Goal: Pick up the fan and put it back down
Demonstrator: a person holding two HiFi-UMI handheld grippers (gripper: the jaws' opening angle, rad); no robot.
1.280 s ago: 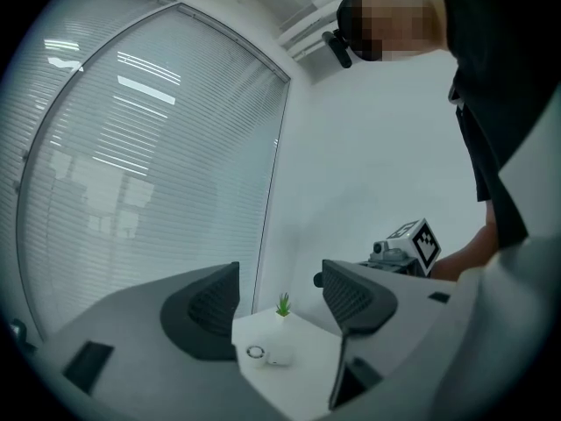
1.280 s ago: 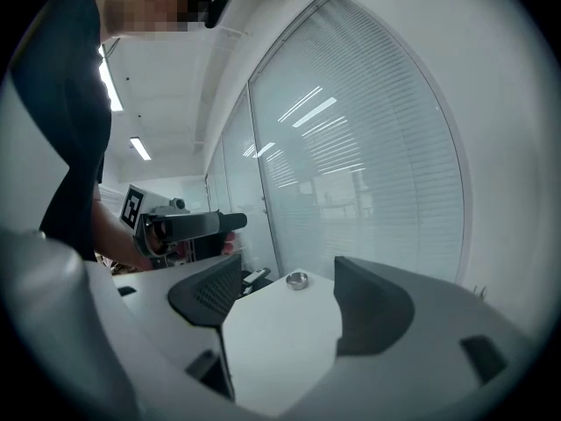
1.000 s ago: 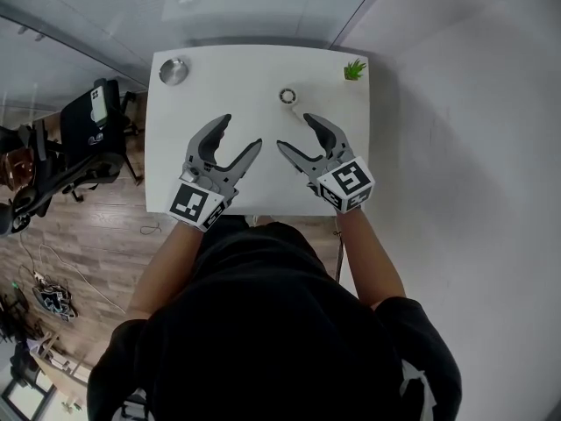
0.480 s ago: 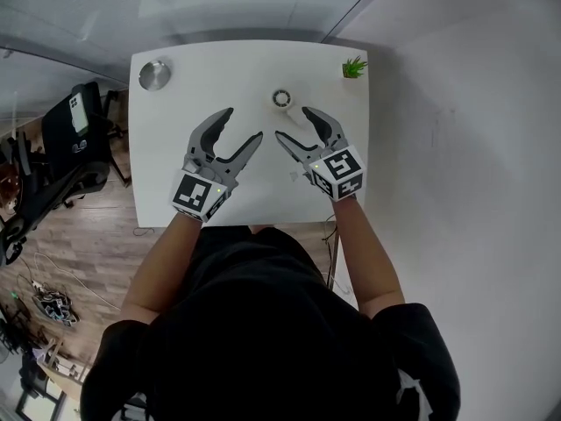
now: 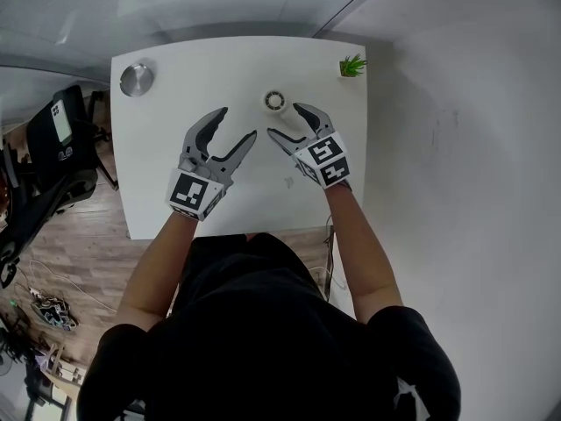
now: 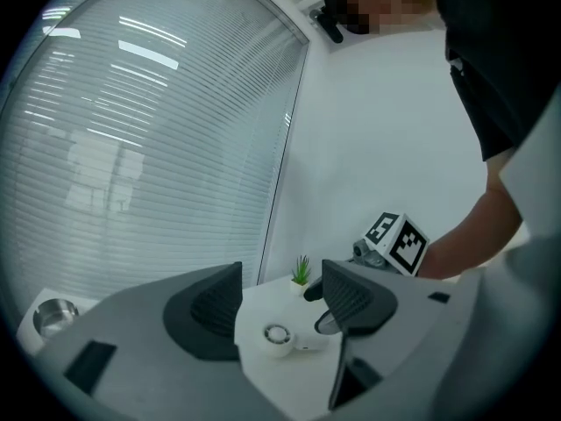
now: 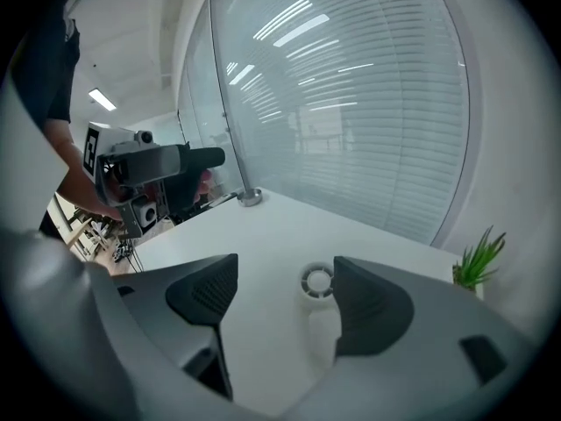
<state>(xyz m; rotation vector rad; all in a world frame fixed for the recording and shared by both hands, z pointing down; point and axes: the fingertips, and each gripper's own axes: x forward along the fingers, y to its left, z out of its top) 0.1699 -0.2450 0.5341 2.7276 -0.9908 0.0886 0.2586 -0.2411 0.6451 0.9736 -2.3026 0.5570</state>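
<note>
A small white hand fan [image 5: 275,102] lies flat on the white table [image 5: 166,200], round head toward the far edge. In the right gripper view the fan [image 7: 317,281] lies just ahead of the jaws, beside the right-hand one. My right gripper [image 5: 285,121] hovers right next to it, pointing down at the table; its jaws are opening with nothing between them. My left gripper [image 5: 237,123] is open and empty, left of the fan. The left gripper view shows the fan [image 6: 279,336] beyond its jaws and the right gripper's marker cube [image 6: 396,239].
A small potted plant [image 5: 352,66] stands at the table's far right corner and a metal bowl [image 5: 136,79] at the far left corner. A black office chair [image 5: 61,130] stands on the wood floor to the left. A white wall runs along the table's right side.
Both grippers have come down and forward over the table. The right one has tipped downward and closed in on the fan. The fan has not moved.
</note>
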